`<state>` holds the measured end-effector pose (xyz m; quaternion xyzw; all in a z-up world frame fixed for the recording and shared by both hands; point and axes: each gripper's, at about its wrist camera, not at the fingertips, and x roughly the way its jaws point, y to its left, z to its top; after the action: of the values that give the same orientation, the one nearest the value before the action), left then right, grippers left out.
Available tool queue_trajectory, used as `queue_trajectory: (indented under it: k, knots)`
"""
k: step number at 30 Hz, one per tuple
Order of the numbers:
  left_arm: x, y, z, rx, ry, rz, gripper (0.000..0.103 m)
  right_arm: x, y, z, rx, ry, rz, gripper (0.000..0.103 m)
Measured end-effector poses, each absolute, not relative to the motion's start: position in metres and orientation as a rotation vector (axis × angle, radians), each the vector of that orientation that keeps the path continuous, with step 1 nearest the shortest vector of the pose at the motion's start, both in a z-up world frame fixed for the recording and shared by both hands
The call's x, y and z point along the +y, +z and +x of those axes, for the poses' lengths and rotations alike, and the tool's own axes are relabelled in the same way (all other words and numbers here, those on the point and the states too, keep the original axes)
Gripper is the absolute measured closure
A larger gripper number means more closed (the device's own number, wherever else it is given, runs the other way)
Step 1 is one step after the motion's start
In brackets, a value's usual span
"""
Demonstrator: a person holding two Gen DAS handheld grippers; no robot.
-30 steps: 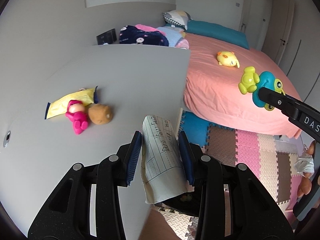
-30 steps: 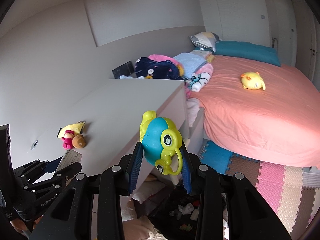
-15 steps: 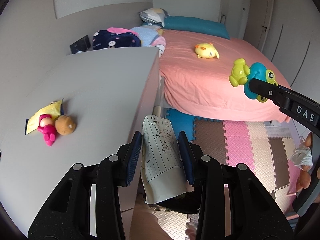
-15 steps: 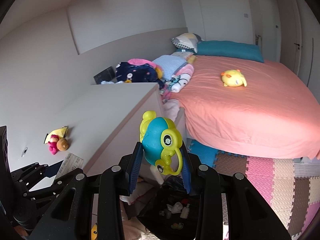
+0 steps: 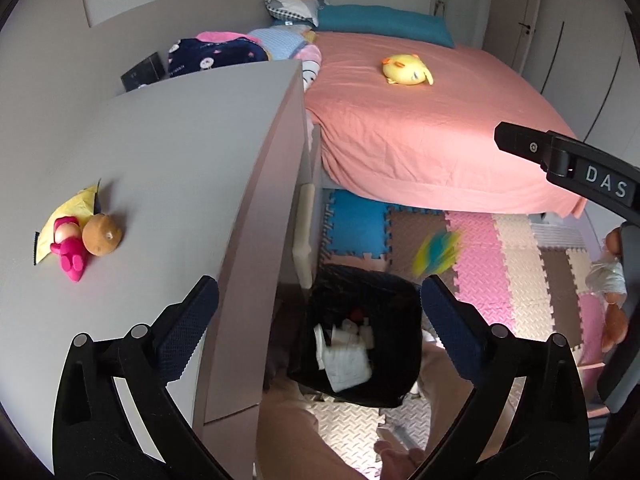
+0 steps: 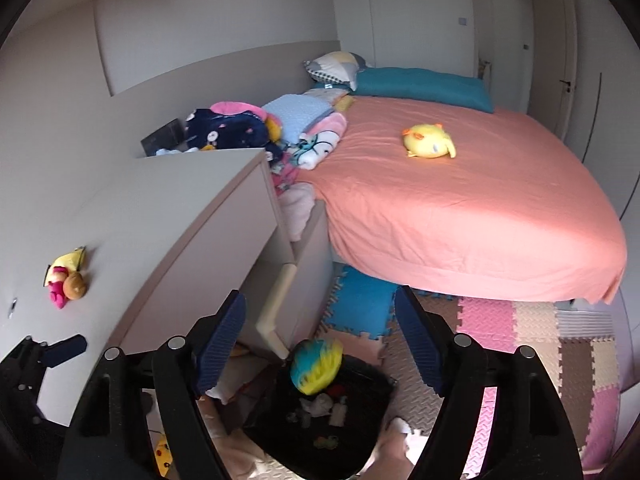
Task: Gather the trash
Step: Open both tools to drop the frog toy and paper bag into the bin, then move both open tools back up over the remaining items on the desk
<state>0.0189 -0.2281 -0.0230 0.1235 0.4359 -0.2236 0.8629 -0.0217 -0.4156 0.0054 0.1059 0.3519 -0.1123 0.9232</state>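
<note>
Both the left gripper (image 5: 320,312) and the right gripper (image 6: 320,332) have just spread their fingers and pinch nothing: one sheet of paper (image 5: 346,366), light and limp, lies in the black bin (image 5: 400,300) on the floor below, and one blue-and-yellow plastic toy (image 6: 316,366), which looks hard, hollow and light, blurs above the bin's mouth. Farther off, on the worktop (image 5: 180,152), sit what is probably the remaining trash: one yellow wrapper (image 5: 70,210), thin and crinkly, best pinched by its free edge, touching one pink doll (image 5: 68,246) and one brown ball-like toy (image 5: 102,234). Beyond, one yellow plush (image 5: 406,70) rests on the bed (image 5: 420,140).

Pink bed (image 6: 472,216), grey dresser (image 5: 160,168), foam-tile floor (image 5: 500,272)
</note>
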Motion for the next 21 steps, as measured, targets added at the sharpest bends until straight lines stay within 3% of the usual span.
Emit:
queue_trajectory:
  k: [21]
  knots:
    - [-0.211,-0.018,0.023,0.902,-0.438,0.236,0.006,-0.413,0.007,-0.026,0.717,-0.210,0.235,0.026]
